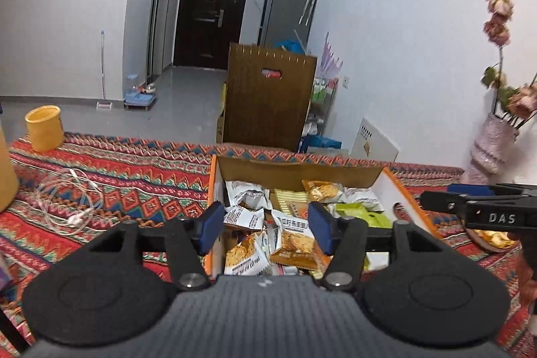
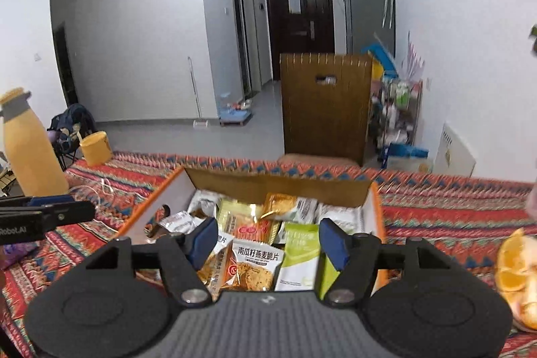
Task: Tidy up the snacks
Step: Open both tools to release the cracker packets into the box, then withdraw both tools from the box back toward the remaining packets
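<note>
Left wrist view. Your left gripper (image 1: pixel 265 228): jaws spread, nothing between the pads. Snack box (image 1: pixel 407 200): cardboard with orange edges, open top, on the patterned cloth (image 1: pixel 134 176), directly ahead of and below the claw. Orange cracker packet (image 1: pixel 295 249): lies loose in the box between the fingertips' sightlines, long axis running roughly across the jaws' gap. Your right gripper (image 1: pixel 436 195): enters from the right edge, over the box's right wall.

Right wrist view. Your right gripper (image 2: pixel 268 242): jaws spread, empty. Snack box (image 2: pixel 161 200): straight ahead and below. Pumpkin-seed crisp packet (image 2: pixel 256 267): upright-facing, just under the gap, nearest this claw. Green packet (image 2: pixel 298 252): beside it, toward the right pad. Judgement: both claws sit equally near the box; neither presses on a packet.
</note>
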